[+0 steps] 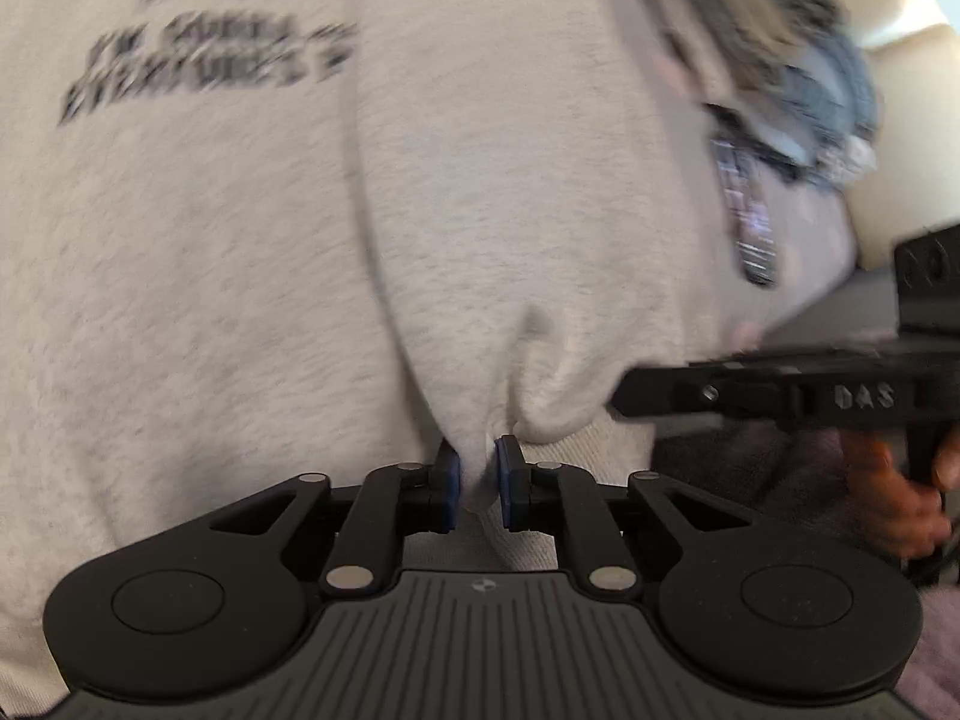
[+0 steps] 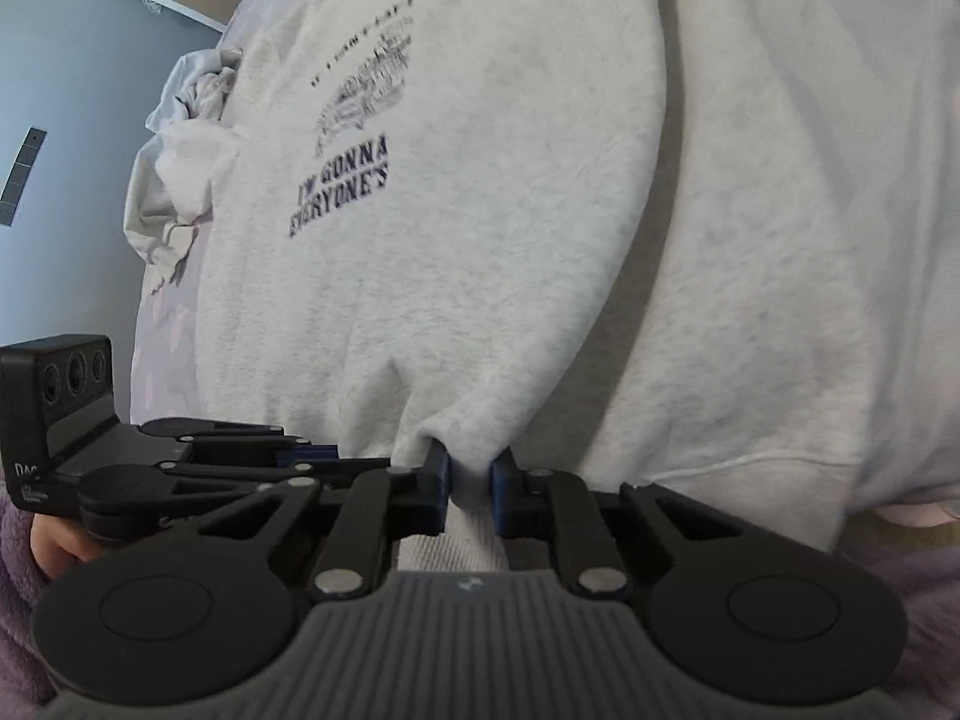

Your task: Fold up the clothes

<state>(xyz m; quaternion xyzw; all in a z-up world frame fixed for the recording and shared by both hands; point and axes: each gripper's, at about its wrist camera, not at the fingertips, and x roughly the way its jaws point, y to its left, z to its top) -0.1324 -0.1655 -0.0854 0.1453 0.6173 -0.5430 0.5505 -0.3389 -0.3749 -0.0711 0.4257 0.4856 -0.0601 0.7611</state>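
Both grippers, left gripper [image 1: 477, 489] and right gripper [image 2: 469, 492], pinching the near hem of the sweatshirt [image 2: 510, 228], side by side. Stretching away from the fingertips lengthwise, collar farthest off, folded sleeve overlying the right side. Likely carrying hem toward collar.

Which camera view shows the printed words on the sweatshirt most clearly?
The right wrist view: the dark lettering on the grey sweatshirt is sharp enough to read in part. In the left wrist view the same lettering is smeared by blur and unreadable.
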